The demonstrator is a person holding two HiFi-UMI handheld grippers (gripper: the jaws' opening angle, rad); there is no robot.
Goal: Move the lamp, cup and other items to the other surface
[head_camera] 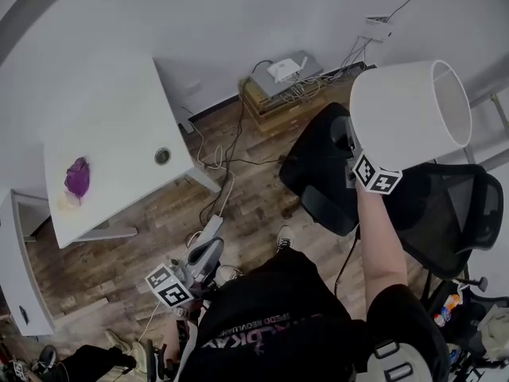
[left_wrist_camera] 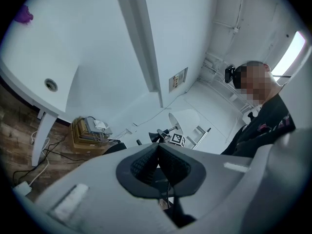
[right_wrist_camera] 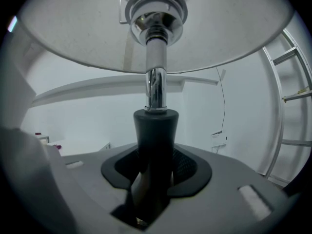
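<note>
The lamp [head_camera: 409, 114] has a white drum shade, a chrome stem and a black neck. My right gripper [head_camera: 350, 143] is shut on that black neck and carries the lamp in the air above a black chair. In the right gripper view the neck [right_wrist_camera: 156, 130] stands upright between the jaws of my right gripper [right_wrist_camera: 155, 165], and the shade [right_wrist_camera: 146, 28] fills the top. My left gripper [head_camera: 213, 247] hangs low by the person's hip. In its own view my left gripper [left_wrist_camera: 158, 155] has its pads together with nothing between them. A purple item [head_camera: 77, 176] lies on the white table [head_camera: 119, 118].
Two black office chairs [head_camera: 322, 173] [head_camera: 449, 213] stand under the lamp. A box with a router and cables [head_camera: 282, 82] sits by the wall. A power strip [head_camera: 208, 229] and cords lie on the wood floor. A white cabinet [head_camera: 16, 261] is at the far left.
</note>
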